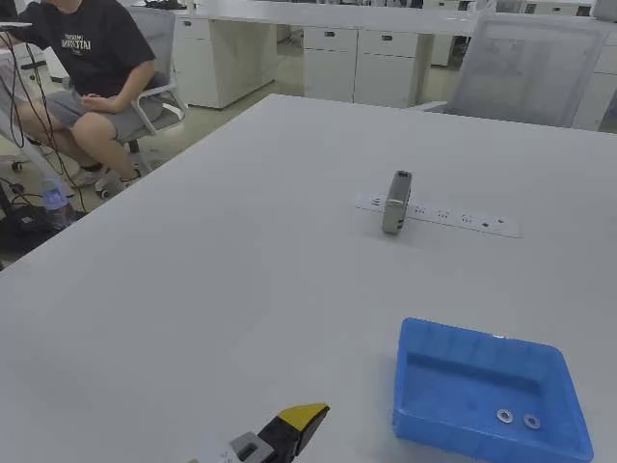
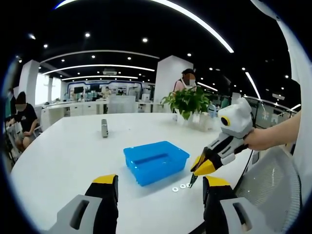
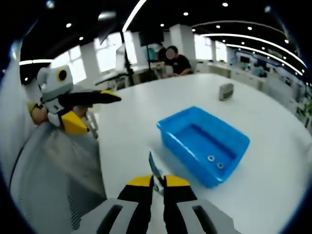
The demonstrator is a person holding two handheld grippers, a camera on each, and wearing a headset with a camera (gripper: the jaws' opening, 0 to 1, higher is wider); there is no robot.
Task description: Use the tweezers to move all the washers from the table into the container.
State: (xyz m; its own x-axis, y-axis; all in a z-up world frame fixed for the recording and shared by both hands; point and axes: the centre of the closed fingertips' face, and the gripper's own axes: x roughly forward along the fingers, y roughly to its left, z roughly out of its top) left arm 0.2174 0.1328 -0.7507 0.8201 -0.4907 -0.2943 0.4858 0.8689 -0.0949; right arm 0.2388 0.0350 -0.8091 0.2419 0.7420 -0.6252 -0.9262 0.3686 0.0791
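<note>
- Blue plastic container (image 1: 482,359) sits open side up on the white table (image 1: 241,289), near the front edge. Two washers (image 1: 504,416) lie close together on its floor, toward one corner.
- Three loose washers (image 2: 175,189) lie in a short row on the bare tabletop. They are just beside the container's near corner and close to the table edge.
- The right gripper (image 3: 157,184) has its jaws pressed together, clamped on the tweezers (image 3: 154,168). The thin blades stick out forward, with the container ahead and to the right of them.
- Seen in the left gripper view, the right gripper (image 2: 201,165) comes in from the right, held by a hand (image 2: 265,139). The dark tweezer tip points down, right by the loose washers. I cannot tell whether it touches one.
- The left gripper (image 2: 161,192) has its jaws wide apart with nothing between them, and faces the container across the table.
- In the right gripper view, the left gripper (image 3: 100,113) hangs off to the left, over a grey mesh chair (image 3: 58,165), well apart from the container.
- A yellow-and-black gripper tip (image 1: 301,421) pokes into the bottom of the head view, left of the container. I cannot tell which side it belongs to, or how its jaws stand.
- Farther back on the table lies a white power strip (image 1: 439,214) with a grey adapter (image 1: 396,202) standing upright in it.
- A person in a dark shirt (image 1: 92,58) sits on a chair beyond the table's far left corner.
- A potted plant (image 2: 187,100) stands at the table's far side.
</note>
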